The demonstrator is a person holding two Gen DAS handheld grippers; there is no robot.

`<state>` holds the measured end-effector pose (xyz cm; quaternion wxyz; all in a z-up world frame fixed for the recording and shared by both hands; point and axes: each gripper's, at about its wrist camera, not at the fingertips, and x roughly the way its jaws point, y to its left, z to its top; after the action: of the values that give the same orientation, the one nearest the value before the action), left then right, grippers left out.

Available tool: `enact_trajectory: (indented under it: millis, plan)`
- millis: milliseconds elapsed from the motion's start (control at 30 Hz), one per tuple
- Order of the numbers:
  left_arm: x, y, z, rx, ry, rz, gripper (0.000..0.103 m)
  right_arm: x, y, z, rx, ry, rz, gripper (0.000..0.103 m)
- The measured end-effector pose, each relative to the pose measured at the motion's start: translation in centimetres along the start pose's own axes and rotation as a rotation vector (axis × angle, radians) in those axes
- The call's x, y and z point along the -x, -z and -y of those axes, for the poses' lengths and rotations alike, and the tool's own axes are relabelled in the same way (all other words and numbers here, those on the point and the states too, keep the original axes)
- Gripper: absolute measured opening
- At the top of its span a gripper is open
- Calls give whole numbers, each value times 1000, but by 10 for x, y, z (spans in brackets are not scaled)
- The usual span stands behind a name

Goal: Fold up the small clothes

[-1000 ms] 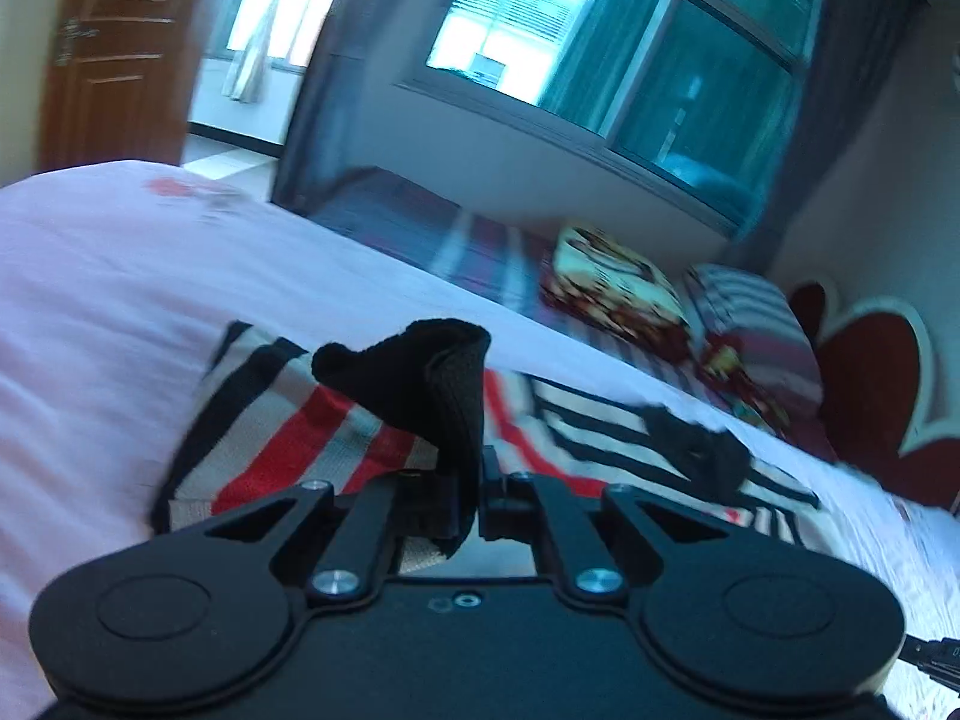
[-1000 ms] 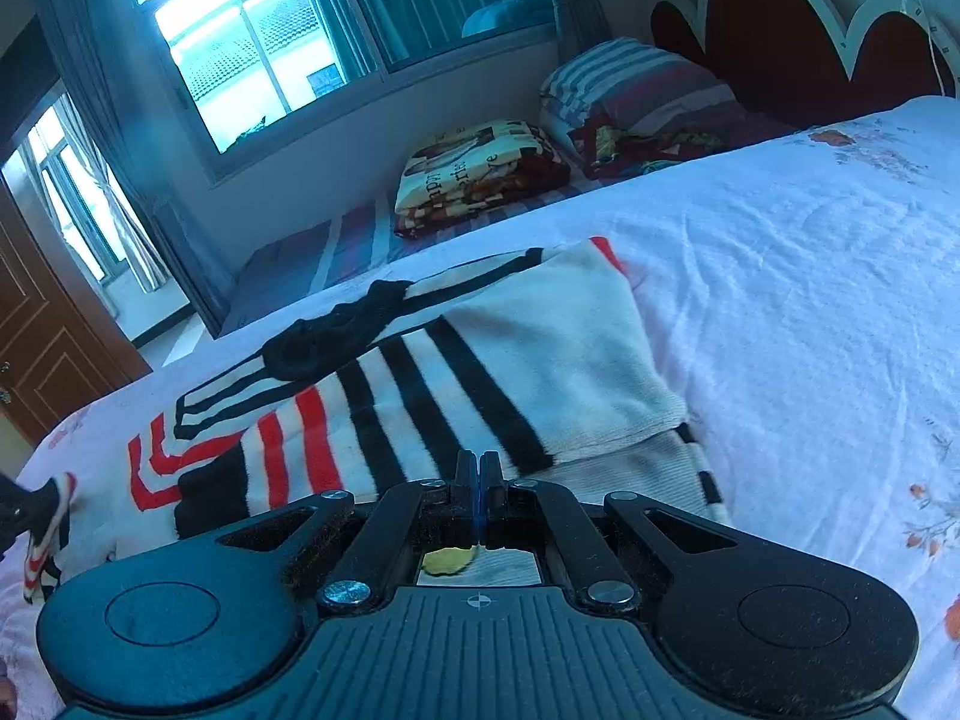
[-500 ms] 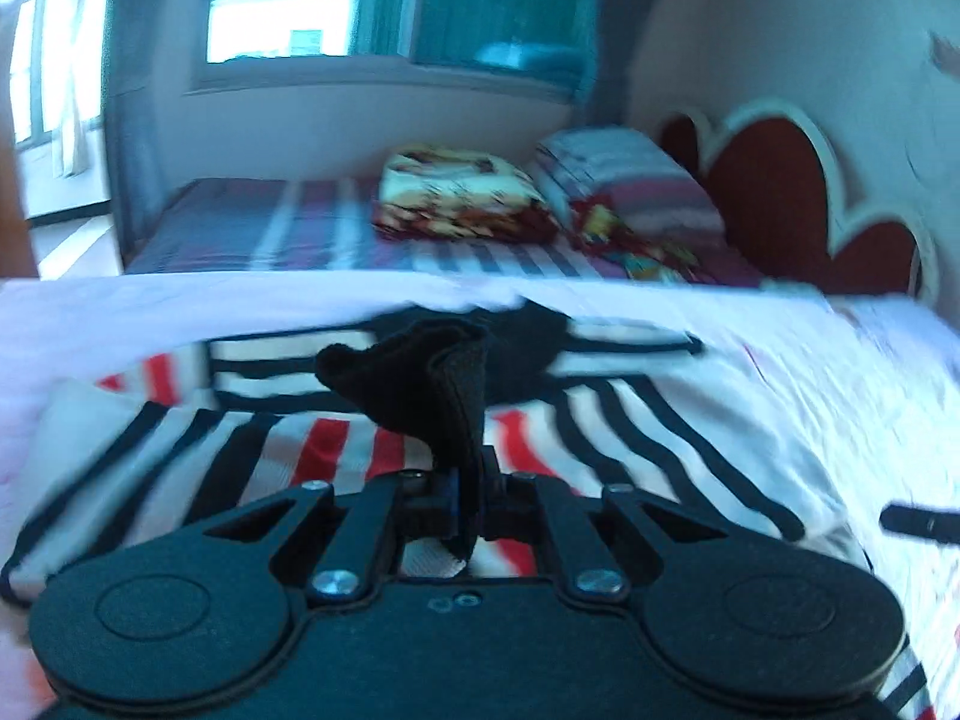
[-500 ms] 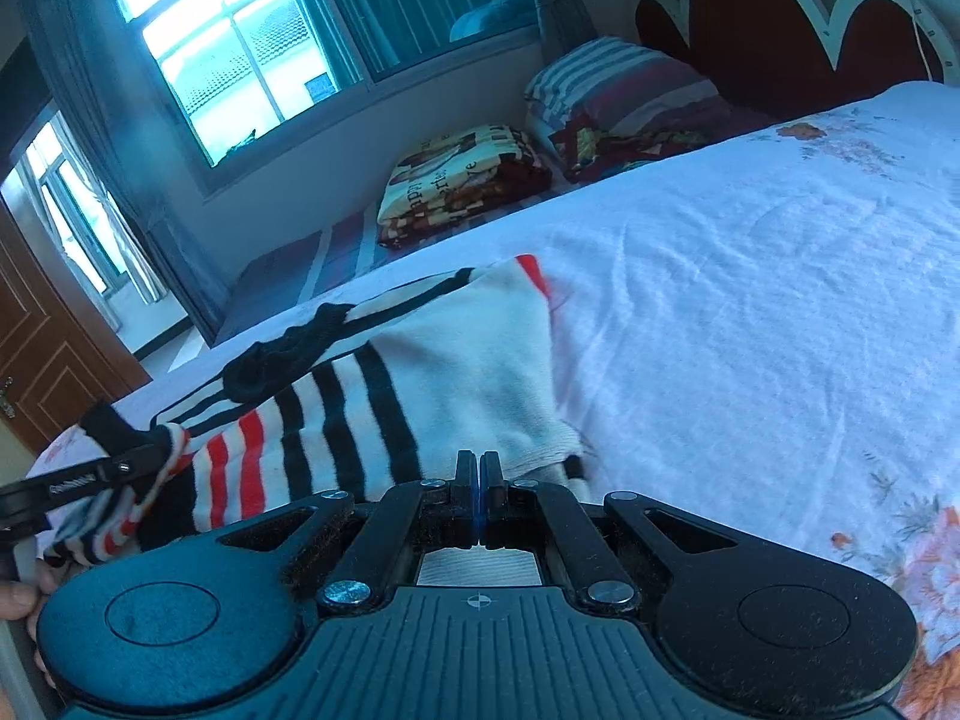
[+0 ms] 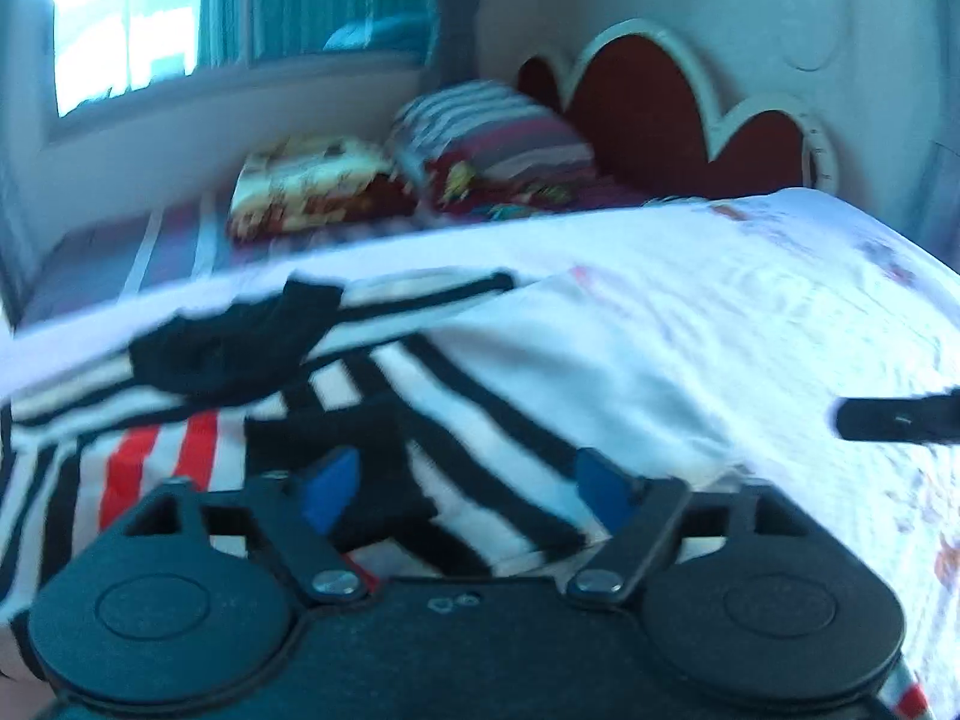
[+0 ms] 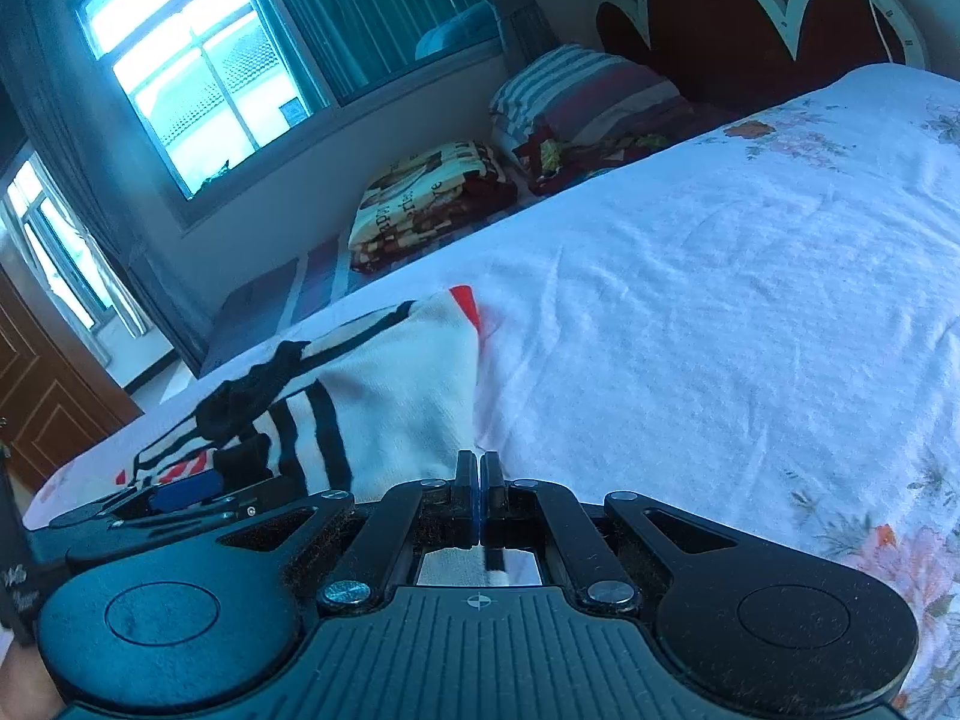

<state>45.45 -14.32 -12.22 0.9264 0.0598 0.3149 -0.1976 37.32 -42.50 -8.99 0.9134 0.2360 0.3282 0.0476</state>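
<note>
A white garment with black and red stripes (image 5: 510, 372) lies on the bed, its black collar (image 5: 228, 348) to the left. My left gripper (image 5: 465, 486) hovers just above it, jaws opening, blue pads (image 5: 327, 486) apart, nothing pinched. The black sleeve cuff (image 5: 336, 432) lies loose on the stripes by the left pad. In the right wrist view the garment (image 6: 396, 402) ends right at my right gripper (image 6: 480, 474), which is shut with no cloth showing between its pads. The left gripper (image 6: 180, 492) is beside it, low on the left.
The white floral bedsheet (image 6: 750, 300) spreads wide to the right. Past the bed's far edge lie a folded patterned blanket (image 6: 432, 192) and striped pillows (image 6: 588, 96) by a red headboard (image 6: 750, 18). A window (image 6: 198, 78) and a brown door (image 6: 42, 408) are at the left.
My left gripper carried the black cuff rightward across the garment, then opened and let it drop. The right gripper slid right, so the garment's edge now sits at its tips.
</note>
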Motion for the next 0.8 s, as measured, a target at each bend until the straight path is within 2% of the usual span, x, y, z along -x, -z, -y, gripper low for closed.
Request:
enact_trajectory:
  millis: [67,167,233,267,300,367,467,567,667,700,733,767,800]
  plan:
    - [20,5,-13,48,-37,24,69,-7,-1,-9,-3,-35,-7,0]
    - [67,30,-57,131,-141,65,69,-27,0,-34,-5,-109,-44,0]
    - [100,56,-90,147,-230,85,75,-45,5,-52,-26,-152,-69,0]
    - [113,68,-106,156,-284,68,76,-54,8,-60,-42,-172,-84,10]
    - [125,81,-122,169,-336,50,76,-62,13,-67,-57,-189,-91,30]
    - [138,98,-152,199,-410,22,76,-72,21,-82,-75,-207,-79,52]
    - [145,112,-183,245,-452,-2,74,-90,29,-96,-114,-259,-124,53]
    - [137,114,-194,236,-444,-34,72,-106,33,-105,-140,-223,-154,52]
    - [124,113,-205,234,-431,-60,63,-116,31,-111,-135,-195,-164,50]
    - [122,113,-209,243,-429,-58,54,-119,30,-113,-127,-193,-168,35]
    - [121,112,-212,256,-426,-54,48,-122,29,-117,-112,-183,-177,25]
    - [121,114,-215,267,-421,-50,49,-126,28,-120,-95,-170,-188,12]
    - [119,114,-217,273,-413,-47,49,-127,27,-122,-80,-169,-189,9]
